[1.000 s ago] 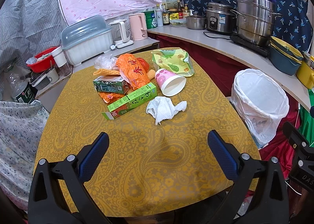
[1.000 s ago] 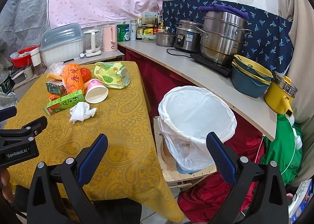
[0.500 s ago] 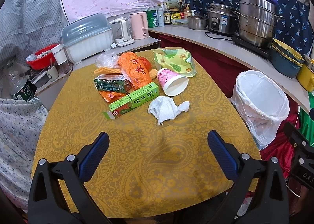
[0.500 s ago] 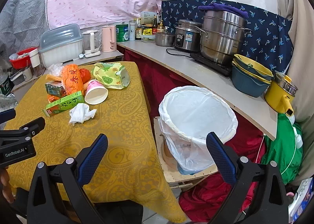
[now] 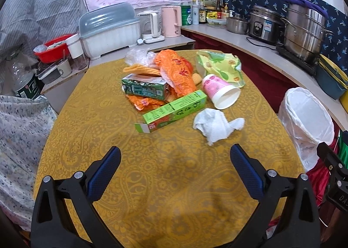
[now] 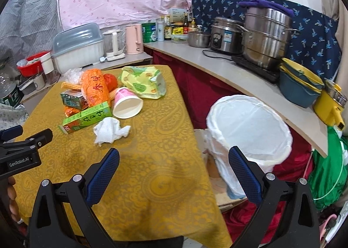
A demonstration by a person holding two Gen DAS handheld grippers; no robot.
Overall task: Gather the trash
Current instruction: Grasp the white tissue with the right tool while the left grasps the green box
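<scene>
Trash sits nearer to both of my tongs than one second ago; the pile fills more of each view. My left tongs (image 5: 175, 155) hang wide open above the yellow-clothed counter (image 5: 165, 187), holding nothing and touching nothing. My right tongs (image 6: 174, 156) are equally wide open and empty, over the counter's right edge. The crumpled white tissue (image 5: 214, 126) lies closest, just beyond the left tongs. Beside it lies the green box (image 5: 174, 110), the tipped pink paper cup (image 5: 219, 91) and the orange wrapper (image 5: 176, 74), clustered and touching. The white-lined bin (image 6: 248, 132) stands on the floor just right of the counter.
</scene>
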